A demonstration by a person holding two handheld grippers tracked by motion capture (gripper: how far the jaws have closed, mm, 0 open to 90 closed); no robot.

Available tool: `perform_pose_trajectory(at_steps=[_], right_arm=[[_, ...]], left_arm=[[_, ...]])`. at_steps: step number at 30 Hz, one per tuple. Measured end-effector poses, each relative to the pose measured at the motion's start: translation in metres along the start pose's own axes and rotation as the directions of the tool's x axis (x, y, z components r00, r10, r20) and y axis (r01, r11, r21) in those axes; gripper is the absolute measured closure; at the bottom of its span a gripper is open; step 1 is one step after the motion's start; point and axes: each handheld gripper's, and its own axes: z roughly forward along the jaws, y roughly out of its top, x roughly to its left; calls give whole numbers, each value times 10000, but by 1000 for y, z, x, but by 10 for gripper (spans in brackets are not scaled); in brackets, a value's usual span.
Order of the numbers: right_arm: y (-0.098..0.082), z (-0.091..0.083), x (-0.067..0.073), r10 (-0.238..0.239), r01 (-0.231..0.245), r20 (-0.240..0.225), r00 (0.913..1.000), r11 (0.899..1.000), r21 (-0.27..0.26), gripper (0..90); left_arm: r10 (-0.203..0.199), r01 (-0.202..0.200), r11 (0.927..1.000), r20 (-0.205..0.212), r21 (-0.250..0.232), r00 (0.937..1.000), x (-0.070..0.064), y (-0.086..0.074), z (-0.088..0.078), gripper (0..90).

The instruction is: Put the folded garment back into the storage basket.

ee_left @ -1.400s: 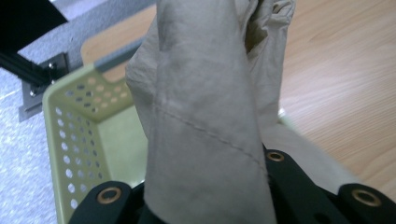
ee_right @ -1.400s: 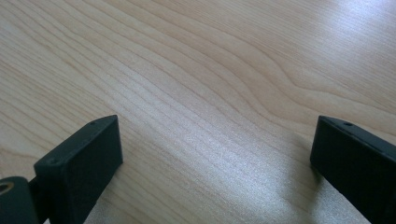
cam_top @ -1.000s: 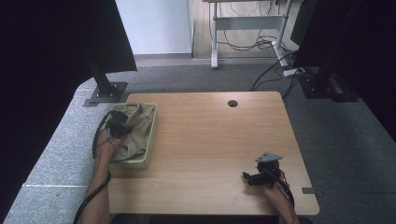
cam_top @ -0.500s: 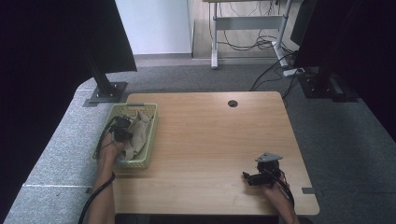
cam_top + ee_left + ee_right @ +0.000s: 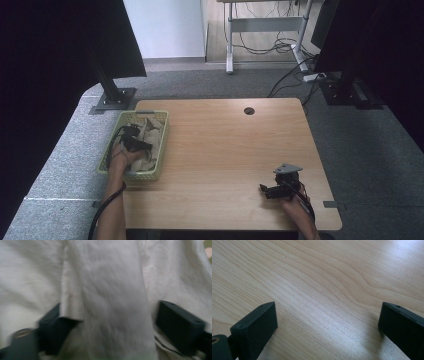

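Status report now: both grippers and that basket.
Left gripper open, down in the green basket, a fold of white cloth between its fingers. Right gripper open, empty, on bare table. Nothing obstructing.

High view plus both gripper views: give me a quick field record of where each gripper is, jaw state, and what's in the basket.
left gripper: inside the basket, jaws open, a fold of cloth between them
right gripper: near right part of the table, jaws open, nothing between them
basket: light green, at the table's left edge
cloth: whitish, crumpled, in the basket
table: light wood, round hole near the far edge
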Motion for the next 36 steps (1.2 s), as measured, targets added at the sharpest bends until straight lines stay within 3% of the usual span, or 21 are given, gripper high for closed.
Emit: perform_pose_trajectory(at_steps=[3, 11, 14, 18, 24, 32, 36], right_arm=[[0, 0, 0, 0, 0, 0, 10000, 10000, -1, 19], [0, 0, 0, -7, 7, -8, 10000, 10000, 0, 19], [0, 0, 0, -11, 11, -10, 10000, 10000, 3, 18], [0, 0, 0, -13, 13, -10, 10000, 10000, -2, 18], [0, 0, 0, -9, 9, -12, 10000, 10000, -5, 18], [-1, 0, 1, -6, 6, -11, 10000, 10000, -7, 18], [-1, -1, 1, -11, 11, -8, 10000, 10000, -5, 18]], left_arm=[[-21, 21, 9999, -14, 117, 10000, -4, 3, 5, 1], [75, -78, 9995, 102, 312, 9999, -3, 5, 2, 19], [-142, 153, 9987, -239, 477, 9996, -4, 8, 1, 20], [177, -145, 9990, -792, 412, 9967, -8, 8, -3, 27], [148, -115, 9990, -769, 434, 9969, -9, 8, -6, 40], [210, -219, 9997, -663, -126, 9976, -14, 12, -26, 48], [137, -154, 9981, -298, -599, 9995, -16, 13, -39, 59]])
